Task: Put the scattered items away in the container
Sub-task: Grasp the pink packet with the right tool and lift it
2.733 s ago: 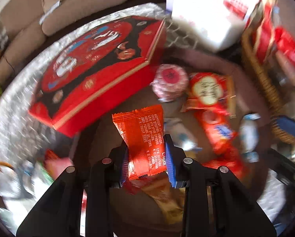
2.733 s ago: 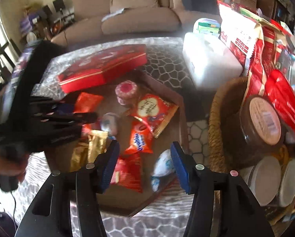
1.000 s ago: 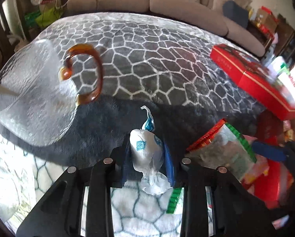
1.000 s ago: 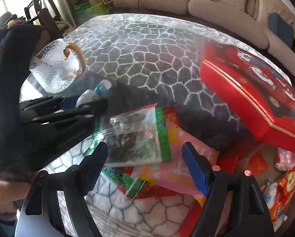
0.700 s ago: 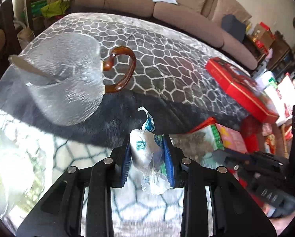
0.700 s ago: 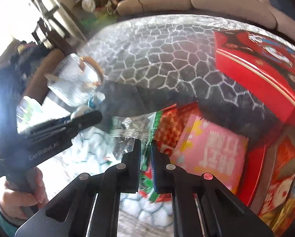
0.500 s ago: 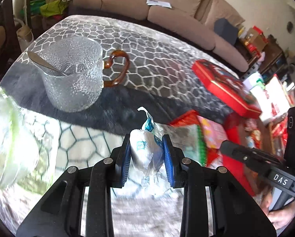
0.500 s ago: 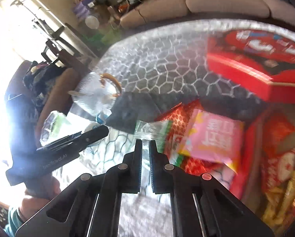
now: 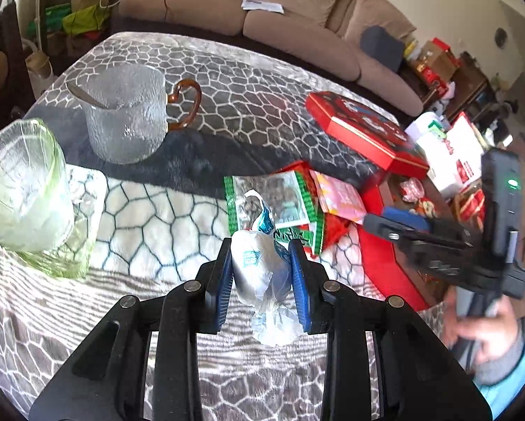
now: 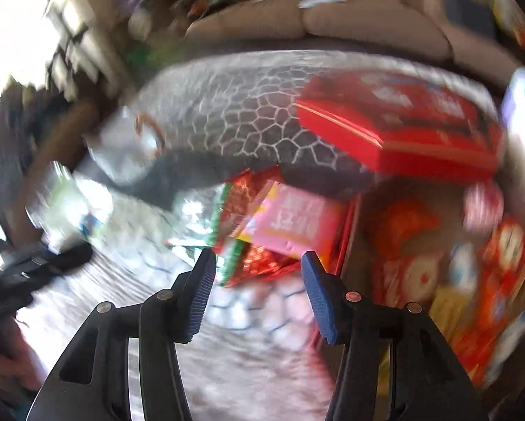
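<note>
A: Crinkly white-and-blue wrapped candy (image 9: 259, 266) clamped in left gripper (image 9: 262, 273). Carry it over the wooden tray (image 10: 374, 217) at 3 o'clock before letting go

B: Right gripper (image 10: 255, 284) is opening, nothing between the pads. Its blurred view shows tray contents; left view shows glass mug (image 9: 125, 112) at 10 o'clock
</note>
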